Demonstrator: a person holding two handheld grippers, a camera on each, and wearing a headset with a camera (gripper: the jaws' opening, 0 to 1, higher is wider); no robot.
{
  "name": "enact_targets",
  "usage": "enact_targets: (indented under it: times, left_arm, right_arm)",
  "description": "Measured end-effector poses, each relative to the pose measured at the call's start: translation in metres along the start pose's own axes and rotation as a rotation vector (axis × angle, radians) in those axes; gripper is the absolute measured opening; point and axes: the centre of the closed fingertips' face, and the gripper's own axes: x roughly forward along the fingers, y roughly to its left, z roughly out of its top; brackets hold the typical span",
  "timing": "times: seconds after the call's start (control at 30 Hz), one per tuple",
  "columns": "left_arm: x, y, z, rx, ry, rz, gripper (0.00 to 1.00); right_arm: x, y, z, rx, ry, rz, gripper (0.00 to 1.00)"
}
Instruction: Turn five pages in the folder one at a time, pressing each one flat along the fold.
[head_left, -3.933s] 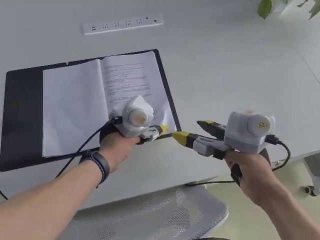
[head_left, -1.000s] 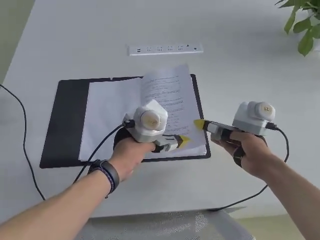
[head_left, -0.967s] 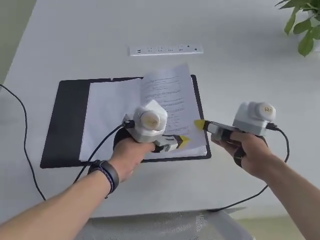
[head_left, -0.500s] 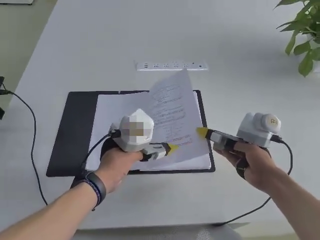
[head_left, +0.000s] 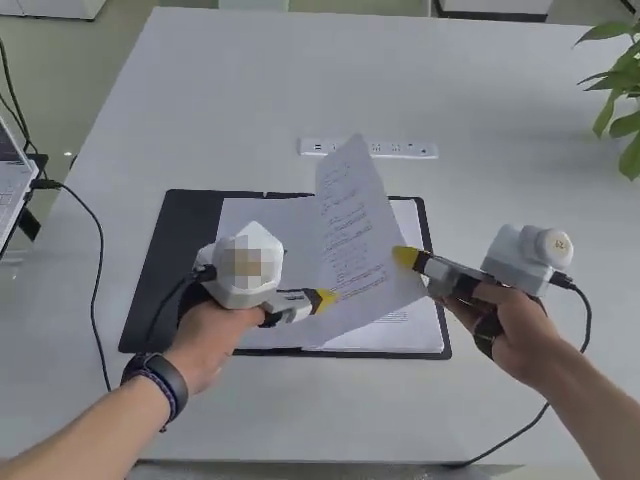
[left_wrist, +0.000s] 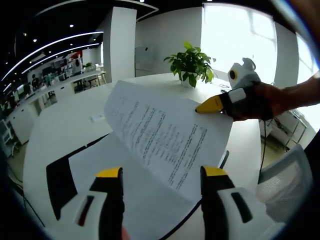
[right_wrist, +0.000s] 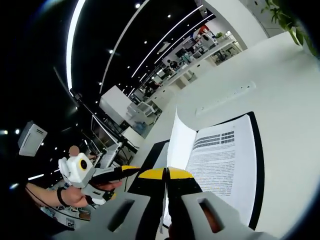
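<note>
1. Starting from the left, the black folder (head_left: 180, 262) lay open on the white table (head_left: 240, 90), with its left cover bare and white sheets lying in the middle.
2. The left tongs (left_wrist: 161, 172) were released. In the left gripper view the two yellow tips stood wide apart, and the lower part of the lifted sheet passed in front of them. I could not tell if the sheet touched a tip. In the head view these tongs were low over the folder, just beside the lower edge of the sheet.
3. The page (head_left: 352, 235), printed with text, stood raised over the right half of the folder. It curved upward, with one side near the fold and the other side in the air.
4. The right tongs (head_left: 405, 258) were clenched on the free right edge of the page. In the right gripper view the yellow tips were pressed together with the thin edge of the sheet between them. Another printed sheet (right_wrist: 222, 160) lay flat below.
5. I judged that one page turn was in hand, about half way over, and that the pressing of this page was not yet done. The pictures did not tell how many of the five pages were already turned.
6. The next move called for the right tongs to carry the edge across the fold to the left side and let it go there. The left tongs would first have to leave the path of the sheet. One tip could then press along the fold, gently, so that the sheet does not tear at the binding.
</note>
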Motion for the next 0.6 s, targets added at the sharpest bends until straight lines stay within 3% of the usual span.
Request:
enact_targets:
  times: [0.2, 0.43, 0.6]
  left_arm:
    - [-0.022, 0.018, -0.006, -0.017, -0.015, 0.030, 0.62]
    - [-0.047, 0.045, -0.017, -0.046, -0.025, 0.082, 0.63]
    - [-0.064, 0.058, -0.023, -0.063, -0.032, 0.113, 0.63]
  right_arm:
    - [0.026, 0.027, -0.001, -0.030, 0.020, 0.050, 0.00]
    - [0.058, 0.052, -0.024, -0.060, 0.092, 0.097, 0.00]
    - [0.078, 0.063, -0.036, -0.070, 0.131, 0.121, 0.00]
